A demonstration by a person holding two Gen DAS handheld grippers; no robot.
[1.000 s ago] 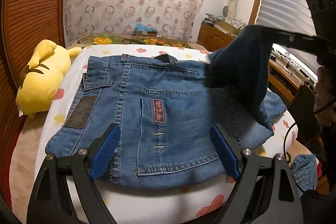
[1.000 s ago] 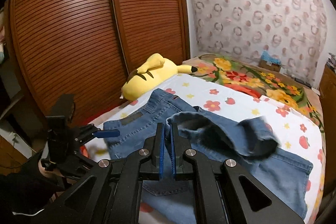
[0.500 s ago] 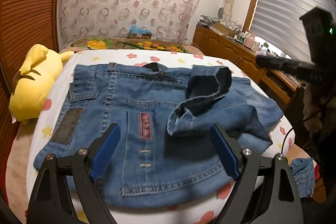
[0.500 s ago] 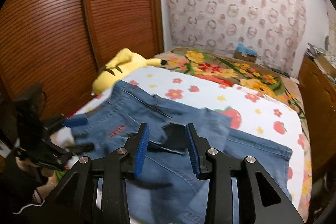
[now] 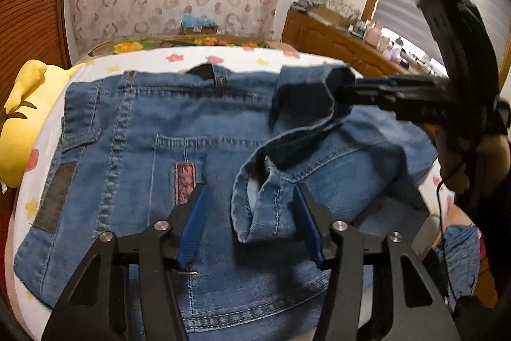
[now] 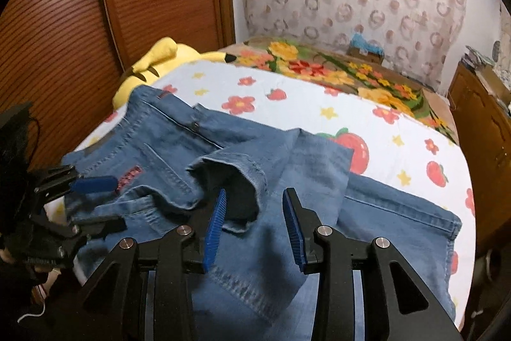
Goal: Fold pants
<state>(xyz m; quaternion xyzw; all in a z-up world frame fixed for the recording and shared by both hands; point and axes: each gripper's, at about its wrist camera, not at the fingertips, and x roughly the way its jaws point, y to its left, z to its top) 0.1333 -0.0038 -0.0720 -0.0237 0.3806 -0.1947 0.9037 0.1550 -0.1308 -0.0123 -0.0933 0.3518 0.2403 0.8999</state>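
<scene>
Between my left gripper's [image 5: 249,206] closing jaws, a rumpled leg cuff [image 5: 255,206] of the jeans [image 5: 134,136] is bunching up; the pads are not pressing it yet. I am squaring it for the next fold. Ahead, the jeans are lying waistband-far on the flowered bedsheet [image 6: 319,104]. My right gripper [image 6: 254,210] is hanging half open around the other cuff [image 6: 230,178], gripping nothing. Beyond my left gripper's left, a yellow plush toy [image 5: 22,130] is sitting clear.

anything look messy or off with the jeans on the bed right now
Yes. The jeans lie mostly flat, but the folded-over leg cuffs are bunched, rumpled and gaping open between the closing left gripper fingers, not squared with the waistband. Nothing looks damaged.
</scene>
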